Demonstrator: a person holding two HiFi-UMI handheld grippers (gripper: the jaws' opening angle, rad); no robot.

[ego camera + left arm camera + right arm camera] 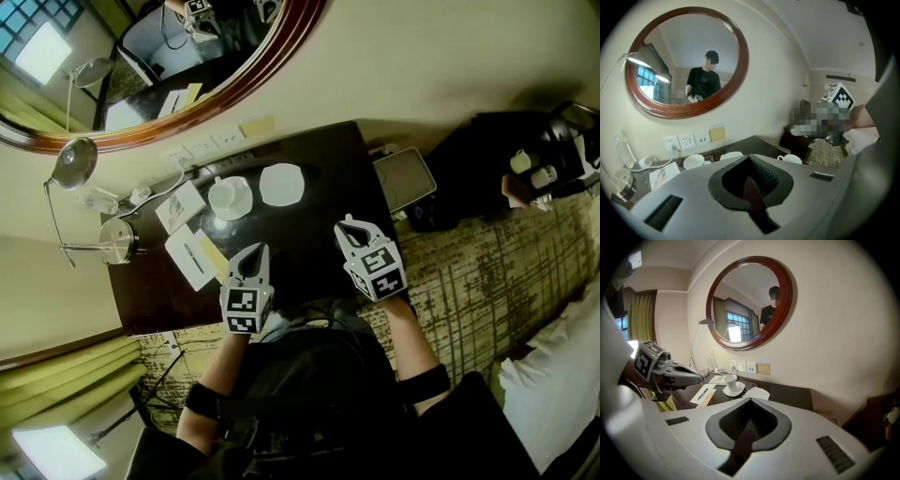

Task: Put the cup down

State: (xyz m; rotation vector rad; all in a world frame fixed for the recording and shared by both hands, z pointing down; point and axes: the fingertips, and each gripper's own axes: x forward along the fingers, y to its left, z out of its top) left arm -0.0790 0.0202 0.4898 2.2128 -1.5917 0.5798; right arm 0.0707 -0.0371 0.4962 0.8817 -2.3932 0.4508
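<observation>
**Asker:** So, starting from the left, what sits on the desk?

**Me:** At the left end of the dark brown wooden desk [323,173] stands a round chrome mirror on a stand [117,241]. Just beside it lies a white notepad with a pen on top [190,255].

**Asker:** And the cup?

**Me:** The white ceramic cup [227,195] stands upright on its round white saucer [736,391], toward the back of the desk near the wall sockets. Neither of my grippers touches it. Just to its right lies an empty white plate with rounded corners [281,184].

**Asker:** What are your jaws doing?

**Me:** My grey left gripper [255,251] hangs over the near part of the desk, on my side of the cup and apart from it. Its jaws are pressed together with nothing between them. My grey right gripper [349,223] is further right, over the desk's near right part. Its jaws are also clenched on nothing.

**Asker:** Anything beyond the desk?

**Me:** A flat grey tray [405,178] sits just past the desk's right edge, and a dark cabinet [478,150] stands further right. On the wall above the desk hangs an oval mirror in a reddish-brown wooden frame [744,56].
</observation>
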